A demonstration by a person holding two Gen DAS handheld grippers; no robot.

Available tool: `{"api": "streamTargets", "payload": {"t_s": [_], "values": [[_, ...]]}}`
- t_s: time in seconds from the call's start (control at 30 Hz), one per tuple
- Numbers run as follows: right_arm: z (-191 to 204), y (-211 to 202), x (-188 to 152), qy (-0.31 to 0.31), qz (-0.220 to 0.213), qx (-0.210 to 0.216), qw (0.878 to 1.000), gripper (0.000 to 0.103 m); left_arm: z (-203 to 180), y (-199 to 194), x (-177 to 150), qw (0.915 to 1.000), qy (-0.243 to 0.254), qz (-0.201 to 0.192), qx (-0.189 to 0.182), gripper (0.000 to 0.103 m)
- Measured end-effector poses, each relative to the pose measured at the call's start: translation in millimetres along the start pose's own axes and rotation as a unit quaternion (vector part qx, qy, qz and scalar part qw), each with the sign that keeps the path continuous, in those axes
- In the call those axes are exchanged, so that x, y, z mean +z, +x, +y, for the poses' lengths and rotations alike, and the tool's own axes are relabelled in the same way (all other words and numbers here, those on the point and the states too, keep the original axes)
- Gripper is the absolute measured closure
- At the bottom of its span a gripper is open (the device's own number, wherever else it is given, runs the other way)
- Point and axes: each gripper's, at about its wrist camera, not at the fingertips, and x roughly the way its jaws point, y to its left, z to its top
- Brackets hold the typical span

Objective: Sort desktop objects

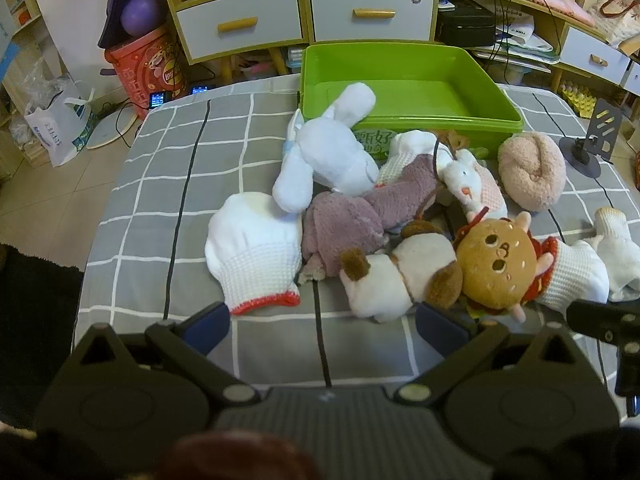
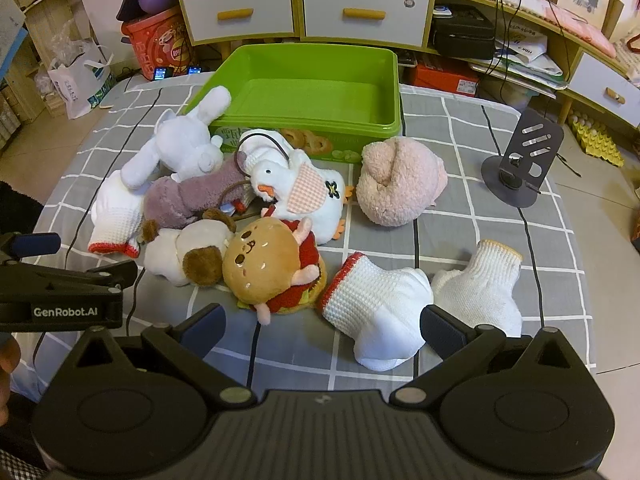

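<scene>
- Left gripper (image 1: 323, 326): jaws wide apart, nothing between them. Black plastic body, dark blue pads (image 1: 208, 326). It hovers over the near edge of the table.
- Right gripper (image 2: 323, 330): jaws also spread, nothing clamped. Its right pad (image 2: 442, 332) sits just in front of a white glove.
- Table cover (image 1: 160, 160): grey cloth with a white grid, thin dark lines running along it.
- Green bin (image 2: 312, 92): rigid glossy plastic, rectangular, rounded corners, empty inside. Printed label with biscuit rings on its near wall. It sits at the far side of the table.
- The soft items lie in a heap on the cloth just in front of the bin:
- White rabbit plush (image 1: 332, 156): smooth fleece, long ears, one ear touching the bin wall.
- Mauve plush (image 1: 360, 208): fuzzy, elongated, lying under the rabbit.
- White duck plush (image 2: 304, 192): orange beak and feet, pink checked patch, thin dark cord loop over its head.
- Burger plush (image 2: 272, 264): round tan bun with a stitched face, red trim, nearest the grippers.
- White-and-brown plush (image 1: 400, 276): short pile, touching the burger's left side.
- Pink fluffy bundle (image 2: 400, 180): boucle texture, folded and rounded, apart on the right of the heap.
- Knit gloves: waffle-knit white, one with a red cuff (image 1: 256, 256) at the heap's left, one with a red cuff (image 2: 376, 300) near the right gripper, one with a yellow cuff (image 2: 484, 284) beside it.
- Phone stand (image 2: 524, 160): dark grey metal, slotted plate on a round base, far right of the table.
</scene>
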Motion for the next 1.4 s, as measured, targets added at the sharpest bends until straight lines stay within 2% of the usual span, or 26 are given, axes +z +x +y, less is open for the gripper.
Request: {"api": "streamTargets", "payload": {"t_s": [0.5,0.73,1.2,1.4], "values": [[-2,1,0,0.0,0.0,0.0,1.0,0.0,2,2,2,1.0,-0.004,0.002,0.005,0.0],[-8,4,9,0.015,-0.003,0.0,1.0,0.0,15,7,8,0.9997,-0.023,0.001,0.006,0.0],[-51,50,32,0.08,0.01,0.001,0.997,0.0,46,45,33,0.9982,-0.057,-0.009,0.013,0.0],[-62,73,47,0.096,0.015,-0.005,0.995,0.0,50,56,50,0.9973,-0.07,-0.02,0.002,0.0]]}}
